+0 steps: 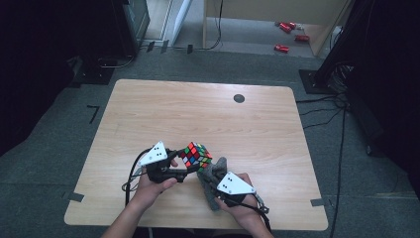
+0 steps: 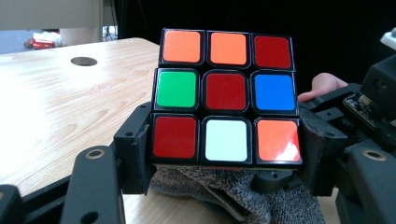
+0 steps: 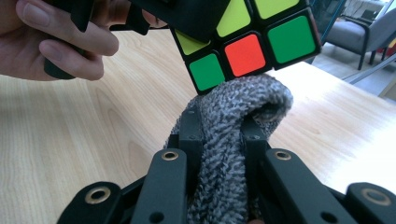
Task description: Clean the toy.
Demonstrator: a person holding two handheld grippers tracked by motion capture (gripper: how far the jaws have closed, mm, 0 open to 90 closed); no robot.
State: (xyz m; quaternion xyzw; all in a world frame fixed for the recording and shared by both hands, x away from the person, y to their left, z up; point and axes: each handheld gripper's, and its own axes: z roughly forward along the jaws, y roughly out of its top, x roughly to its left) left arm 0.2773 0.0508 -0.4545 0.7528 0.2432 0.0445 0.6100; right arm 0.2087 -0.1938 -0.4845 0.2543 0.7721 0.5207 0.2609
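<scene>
A scrambled puzzle cube [image 1: 196, 155] hangs just above the wooden table [image 1: 208, 114], near its front middle. My left gripper [image 1: 184, 162] is shut on the cube; in the left gripper view its two black jaws clamp the bottom row of the cube [image 2: 226, 96] from both sides. My right gripper [image 1: 210, 174] is shut on a grey knitted cloth [image 1: 213, 181]. In the right gripper view the cloth [image 3: 233, 135] bulges up between the jaws and its folded top touches the underside of the cube [image 3: 245, 39]. Below the cube, the left gripper view catches the cloth [image 2: 243, 196] too.
A dark round hole [image 1: 239, 98] sits in the table's far right part. Beyond the table are red objects [image 1: 289, 34] on the floor, a wooden desk frame [image 1: 317, 20], dark equipment and cables [image 1: 322, 111]. A chair [image 3: 355, 32] stands off to the right.
</scene>
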